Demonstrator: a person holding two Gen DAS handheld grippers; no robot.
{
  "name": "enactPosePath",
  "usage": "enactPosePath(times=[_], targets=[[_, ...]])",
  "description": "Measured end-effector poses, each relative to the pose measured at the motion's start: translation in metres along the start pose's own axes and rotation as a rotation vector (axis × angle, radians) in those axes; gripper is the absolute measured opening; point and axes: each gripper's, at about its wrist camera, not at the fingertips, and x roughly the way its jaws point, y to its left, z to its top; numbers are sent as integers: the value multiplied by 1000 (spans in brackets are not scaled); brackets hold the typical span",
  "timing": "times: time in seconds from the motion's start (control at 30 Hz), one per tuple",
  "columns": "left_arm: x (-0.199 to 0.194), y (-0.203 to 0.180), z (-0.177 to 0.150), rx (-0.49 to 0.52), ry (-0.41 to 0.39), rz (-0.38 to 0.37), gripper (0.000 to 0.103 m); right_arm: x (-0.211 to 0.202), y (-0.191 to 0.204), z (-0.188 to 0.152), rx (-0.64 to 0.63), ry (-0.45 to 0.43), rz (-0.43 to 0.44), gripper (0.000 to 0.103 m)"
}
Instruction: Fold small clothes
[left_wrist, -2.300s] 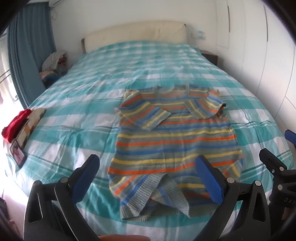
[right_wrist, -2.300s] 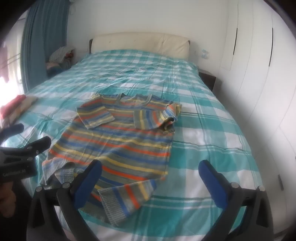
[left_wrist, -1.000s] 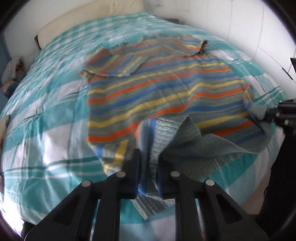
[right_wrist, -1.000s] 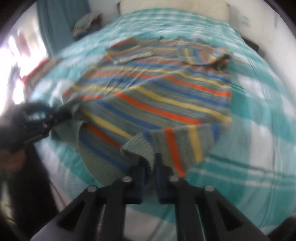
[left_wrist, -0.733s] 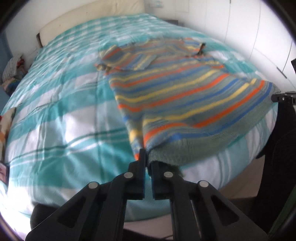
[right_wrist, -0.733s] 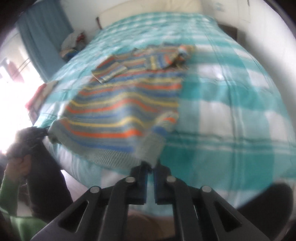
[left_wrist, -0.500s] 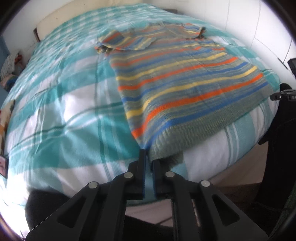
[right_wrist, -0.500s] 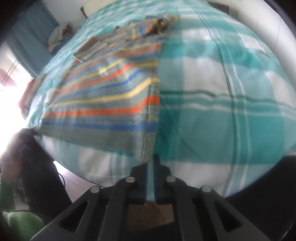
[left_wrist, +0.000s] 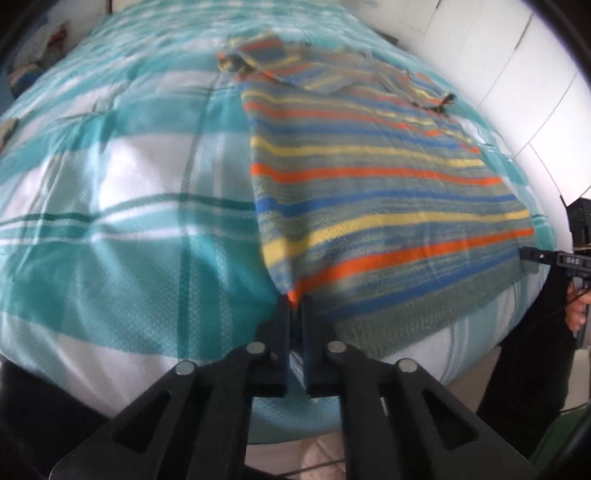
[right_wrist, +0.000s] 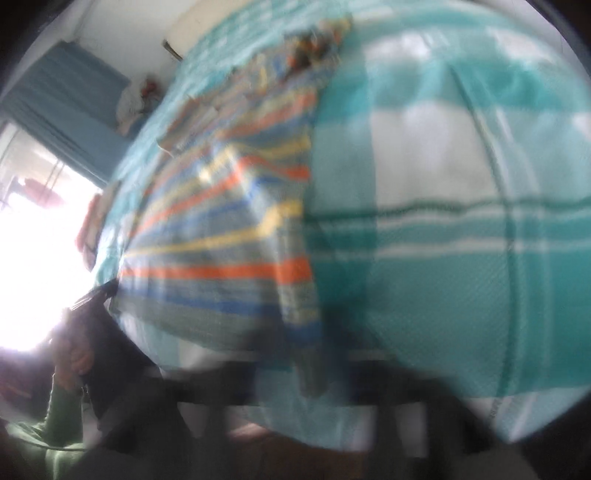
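The striped sweater (left_wrist: 373, 192) lies flat on the teal checked bed (left_wrist: 110, 229), its bottom edge at the bed's near edge. The left view is sharp: the left gripper (left_wrist: 294, 306) is pinched tight on the sweater's near corner. The right view is blurry, but it alone shows a blue curtain (right_wrist: 70, 99) and green sleeve (right_wrist: 62, 417); the right gripper (right_wrist: 317, 369) pinches the sweater's other bottom corner.

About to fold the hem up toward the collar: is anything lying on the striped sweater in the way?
Nothing visible does. The striped sweater lies flat on the checked bedspread, only its own folded sleeves near the collar.
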Motion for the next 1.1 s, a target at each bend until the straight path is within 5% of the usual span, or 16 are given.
enactPosePath(times=[0.2,0.33,0.47,0.53,0.63,0.73,0.8,0.93,1.1], targets=[[-33,15,-7,26,6,15,1,-56,22,-13,11,-26,73,4],[5,-9,-17,123,82,165,1,-7,3,-19,15,77,-78,3],[-8,-20,-23,179,69,250,11,12,-7,-15,59,78,-74,3],[-30,-13,-22,167,49,267,17,0,-4,-14,27,91,-95,30],[-74,-6,-15,130,-74,310,41,-38,12,-3,-62,66,-250,51],[-106,-6,9,59,-241,266,57,-83,47,36,-259,-58,-479,59],[-104,-16,24,49,-314,194,69,-96,81,71,-390,-148,-539,71],[-47,-51,46,75,-399,138,77,-56,143,149,-573,-221,-456,79],[28,-67,37,127,-277,160,76,75,161,230,-579,-82,-317,77]])
